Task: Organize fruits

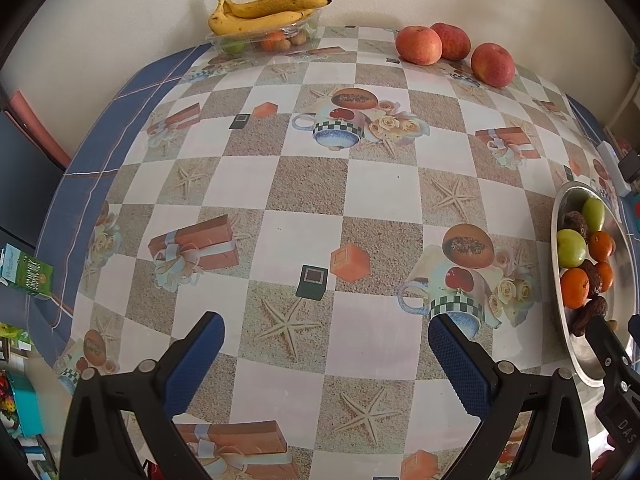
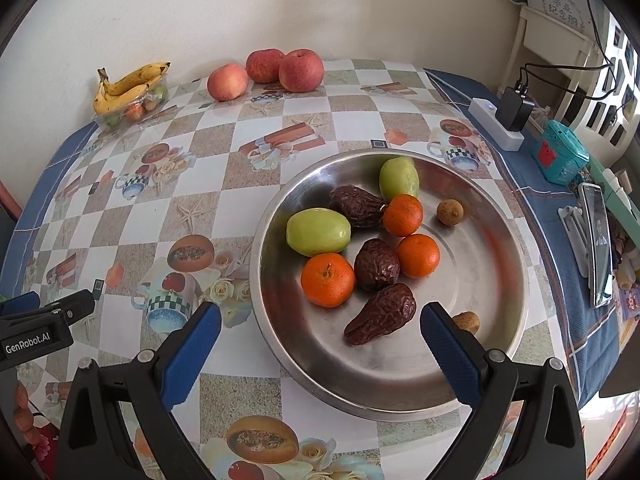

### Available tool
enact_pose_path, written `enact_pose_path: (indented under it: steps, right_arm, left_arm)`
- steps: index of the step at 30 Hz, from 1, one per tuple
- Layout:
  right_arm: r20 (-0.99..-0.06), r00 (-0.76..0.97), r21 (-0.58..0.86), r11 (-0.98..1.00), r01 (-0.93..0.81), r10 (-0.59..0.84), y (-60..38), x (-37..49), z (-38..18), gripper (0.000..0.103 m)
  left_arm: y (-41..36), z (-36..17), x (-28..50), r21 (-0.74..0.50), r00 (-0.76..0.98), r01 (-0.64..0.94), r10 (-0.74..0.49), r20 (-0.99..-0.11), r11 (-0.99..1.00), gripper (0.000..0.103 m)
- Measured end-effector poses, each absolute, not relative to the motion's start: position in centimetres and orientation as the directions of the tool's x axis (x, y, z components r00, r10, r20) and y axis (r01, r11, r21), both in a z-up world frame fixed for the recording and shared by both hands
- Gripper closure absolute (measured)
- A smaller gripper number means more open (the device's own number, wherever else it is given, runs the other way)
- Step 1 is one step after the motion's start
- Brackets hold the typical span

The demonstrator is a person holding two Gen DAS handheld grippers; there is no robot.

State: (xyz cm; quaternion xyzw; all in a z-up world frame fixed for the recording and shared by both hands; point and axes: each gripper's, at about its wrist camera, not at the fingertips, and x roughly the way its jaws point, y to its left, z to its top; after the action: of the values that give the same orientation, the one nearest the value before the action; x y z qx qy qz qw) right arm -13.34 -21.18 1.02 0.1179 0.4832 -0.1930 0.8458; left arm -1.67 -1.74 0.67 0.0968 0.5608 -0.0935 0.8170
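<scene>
Both tools gape wide, empty. The right tool point(image 2: 320, 332) hovers over the steel dish point(image 2: 496, 264), a wrinkled date point(image 2: 382, 314) between its fingertips; the left tool point(image 1: 326, 340) hangs above bare tabletop point(image 1: 380, 184).

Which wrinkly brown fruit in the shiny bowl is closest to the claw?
The pear-shaped brown fruit lying lowest in the metal bowl, right between the open right claw's blue tips. The other two sit farther back among the oranges.

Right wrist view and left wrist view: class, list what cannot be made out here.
- Tub contents: both views, bananas cover them, far and small.
- Longan: right wrist view, partly behind the right claw finger.
- Bowl: left wrist view, cut off by the edge.
</scene>
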Motion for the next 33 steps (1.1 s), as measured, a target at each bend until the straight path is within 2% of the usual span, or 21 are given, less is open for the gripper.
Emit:
enact_pose_path:
  steps: [33]
  right_arm:
    - [-0.863, 0.458, 0.012, 0.899, 0.438, -0.212, -21.14, -13.37, 1.17, 0.003]
  left_arm:
    - [-1.52, 0.81, -1.68, 0.052, 0.356, 0.243, -0.039, -0.934, 0.969, 0.000]
